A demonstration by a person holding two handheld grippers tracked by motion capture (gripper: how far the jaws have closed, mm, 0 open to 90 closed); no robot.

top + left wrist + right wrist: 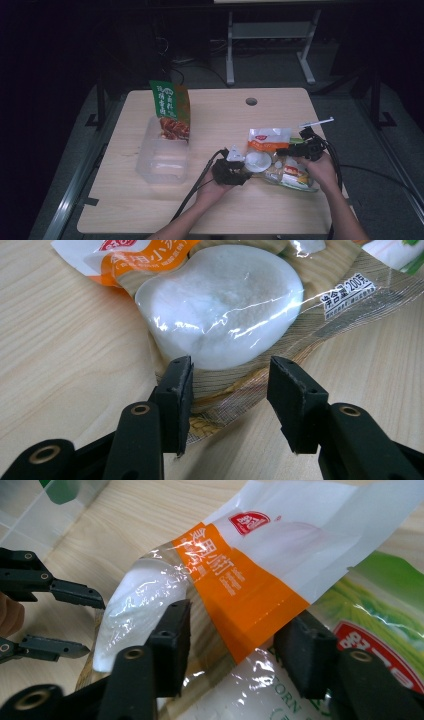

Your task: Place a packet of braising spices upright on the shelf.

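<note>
A person is sitting at a wooden surface (220,120) and holding a claw in each hand. The left claw (239,170) is lying low near the middle of the surface. The right claw (292,148) is a little to the right of it.

Between the two claws, a bun bag (267,142) is lying flat on the surface. It is a see-through bag with an orange and white top. A round white bun (258,161) is sitting inside it. A corn bag (295,175) with green and red print is lying under it, at the right.

In the left gripper view, the left claw (231,390) is standing apart. Its two black fingers (176,390) are sitting on either side of the near edge of the bun bag (260,370). The bun (220,305) is just past the tips. The claw is not squeezing anything.

In the right gripper view, the right claw (235,630) is standing apart too. The orange band of the bun bag (235,590) is lying between its fingers. The bun (135,605) is showing to the left through the plastic. The corn bag (380,630) is peeking out at the right. The left claw (85,625) is pointing in from the left, with its tips apart.

Far to the left on the surface, a clear box (162,157) is sitting. A tall green bag (171,107) with red food pictures is standing in its far end.
</note>
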